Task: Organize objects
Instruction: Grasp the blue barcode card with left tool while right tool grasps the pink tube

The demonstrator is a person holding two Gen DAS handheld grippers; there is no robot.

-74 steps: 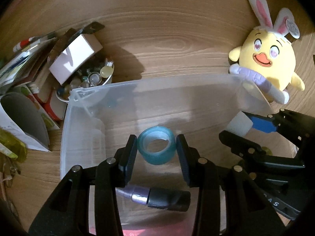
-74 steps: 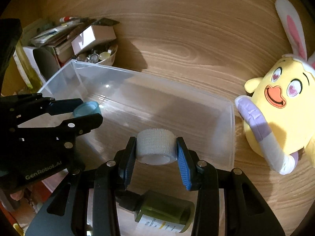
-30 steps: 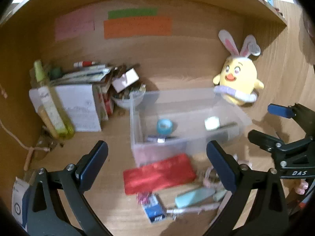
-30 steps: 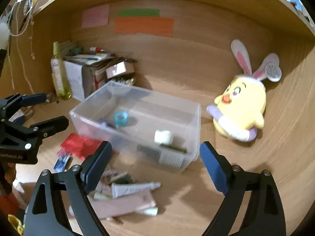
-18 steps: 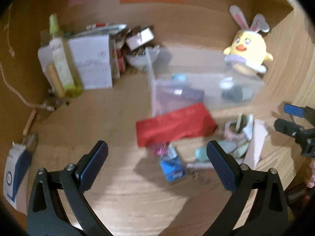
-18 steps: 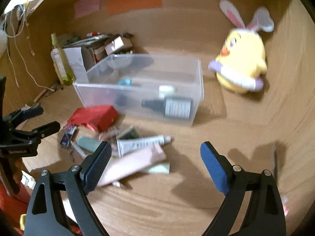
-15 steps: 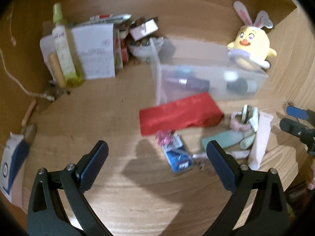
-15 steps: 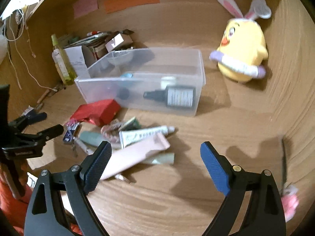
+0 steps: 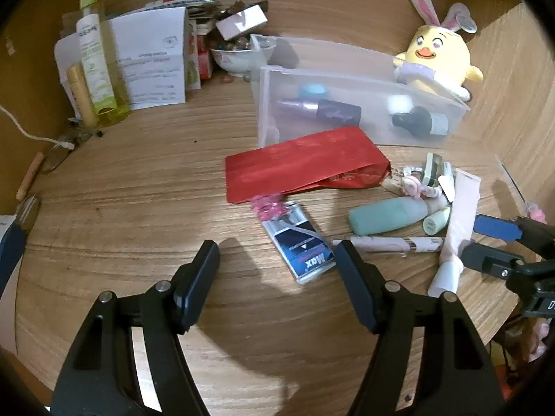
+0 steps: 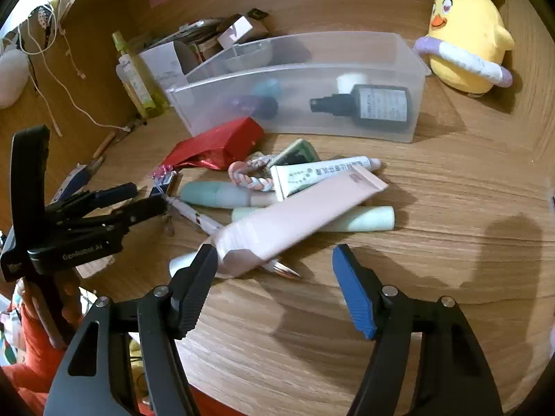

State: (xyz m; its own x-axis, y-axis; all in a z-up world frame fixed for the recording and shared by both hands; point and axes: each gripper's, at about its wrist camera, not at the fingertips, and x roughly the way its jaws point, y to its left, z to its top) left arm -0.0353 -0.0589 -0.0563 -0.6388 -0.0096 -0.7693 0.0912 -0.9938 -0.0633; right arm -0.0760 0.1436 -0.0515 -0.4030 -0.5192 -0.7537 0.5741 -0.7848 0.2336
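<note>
1. The left gripper (image 9: 277, 270) is held low over the wooden table (image 9: 121, 208). Its jaws have just been closing a bit, but nothing is between them yet, so nothing is grabbed.
2. The right gripper (image 10: 274, 274) is also held low and has nothing in its grip. Its jaws have just been closing too. The end of the pink tube (image 10: 295, 218) is seen just beside the left-hand finger; it cannot be told if they touch.
3. A moment ago a blue tape roll (image 9: 312, 90) and a white roll (image 9: 399, 102) were held over the clear box (image 9: 347, 69). Now both rolls are seen lying inside it, with a purple bottle (image 9: 322, 109) and a dark bottle (image 10: 374, 105).
4. So four things seem to be put away, and both grippers have been brought back down to the pile.
5. Much is still left outside the box: a red pouch (image 9: 301, 170), a small blue packet (image 9: 301, 246), a mint bottle (image 9: 385, 215), a white tube (image 10: 319, 173) and a braided band (image 10: 253, 176).
6. The blue packet looks like the next pick for the left gripper, and the pink tube for the right.
</note>
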